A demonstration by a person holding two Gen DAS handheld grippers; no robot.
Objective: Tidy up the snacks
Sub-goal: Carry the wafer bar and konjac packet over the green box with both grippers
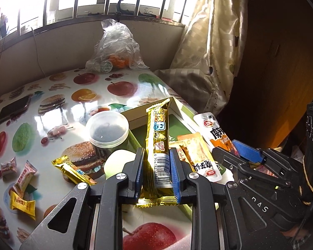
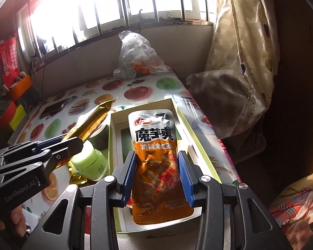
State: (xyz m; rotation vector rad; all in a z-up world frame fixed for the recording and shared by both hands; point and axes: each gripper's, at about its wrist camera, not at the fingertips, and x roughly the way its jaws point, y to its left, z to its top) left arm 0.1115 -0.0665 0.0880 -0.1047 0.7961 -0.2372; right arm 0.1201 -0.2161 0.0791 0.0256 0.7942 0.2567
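Note:
In the left wrist view my left gripper [image 1: 156, 158] is shut on a long gold snack bar [image 1: 157, 143], which points away over the open box [image 1: 178, 105] with a green floor. Just to the right, my right gripper [image 1: 233, 152] is shut on an orange and white pouch [image 1: 208, 127]. The right wrist view shows that pouch [image 2: 154, 145] pinched between the blue pads of my right gripper [image 2: 157, 164] above the box [image 2: 182, 123]. At its left is the left gripper [image 2: 76, 142] with the gold bar [image 2: 91, 120]. Small orange packets [image 1: 192, 150] lie in the box.
A clear-lidded jar [image 1: 107, 129] and a green-lidded jar [image 2: 89, 162] stand left of the box. Another gold bar [image 1: 73, 169] and several wrapped candies [image 1: 23, 203] lie on the fruit-print table. A phone [image 1: 12, 110], a plastic bag of oranges [image 1: 116, 50] and a pillow [image 2: 219, 95] lie farther off.

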